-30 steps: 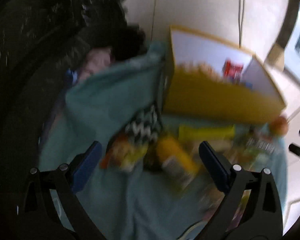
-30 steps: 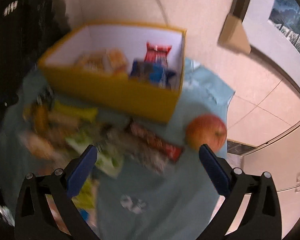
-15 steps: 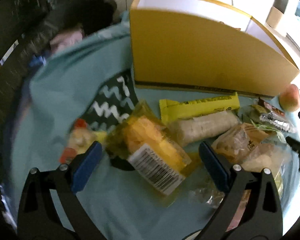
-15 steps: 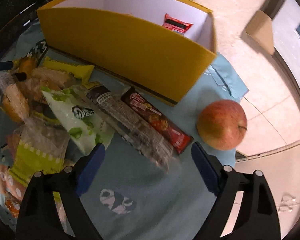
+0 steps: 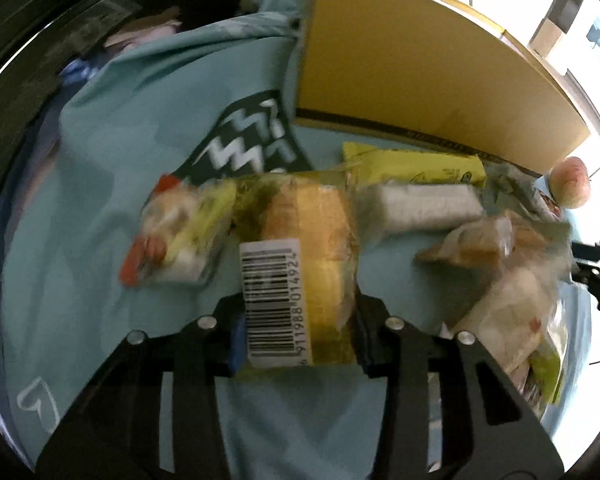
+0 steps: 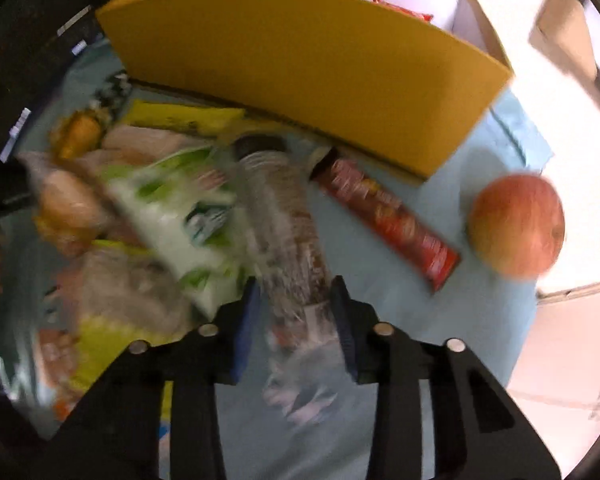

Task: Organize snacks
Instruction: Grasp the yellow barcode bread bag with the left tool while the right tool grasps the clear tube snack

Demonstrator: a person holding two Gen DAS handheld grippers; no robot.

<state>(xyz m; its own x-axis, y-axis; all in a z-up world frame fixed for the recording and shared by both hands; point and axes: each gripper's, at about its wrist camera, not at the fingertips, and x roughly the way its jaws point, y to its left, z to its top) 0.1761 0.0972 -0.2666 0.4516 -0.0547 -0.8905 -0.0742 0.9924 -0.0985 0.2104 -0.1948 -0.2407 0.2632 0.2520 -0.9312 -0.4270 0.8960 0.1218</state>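
Left wrist view
Left gripper (image 5: pixel 298 338): its jaws are closing, and the blue pads are lying against both sides of the yellow cake packet (image 5: pixel 300 276), pinching it at its near end.
Yellow cake packet: a clear wrapper with a white barcode label, lying lengthwise between the fingers and reaching away from them over the teal cloth (image 5: pixel 112 128).
Neighbours: a small blurred packet with red corners (image 5: pixel 176 232) is sitting just left of the cake; a white wafer bar (image 5: pixel 424 206) and a yellow bar (image 5: pixel 412 166) are lying to its right, near the yellow box (image 5: pixel 416 68).
Far right: an apple (image 5: pixel 570 184) is resting on the cloth, past clear bags of pastries (image 5: pixel 496 248).

Right wrist view
Right gripper (image 6: pixel 294 328): its jaws are closing, with the pads sitting on either side of the clear cookie sleeve (image 6: pixel 284 232) and appearing to squeeze its near part; blur is softening the contact.
Clear cookie sleeve: a long see-through tube of dark biscuits, running from between the fingers towards the box wall.
Beside it: a green-and-white packet (image 6: pixel 180 220) is lying just left, a red bar (image 6: pixel 388 216) just right, and the apple is sitting apart, further right.
Yellow box: standing behind the heap, with a red wrapper (image 6: pixel 404 10) showing inside.
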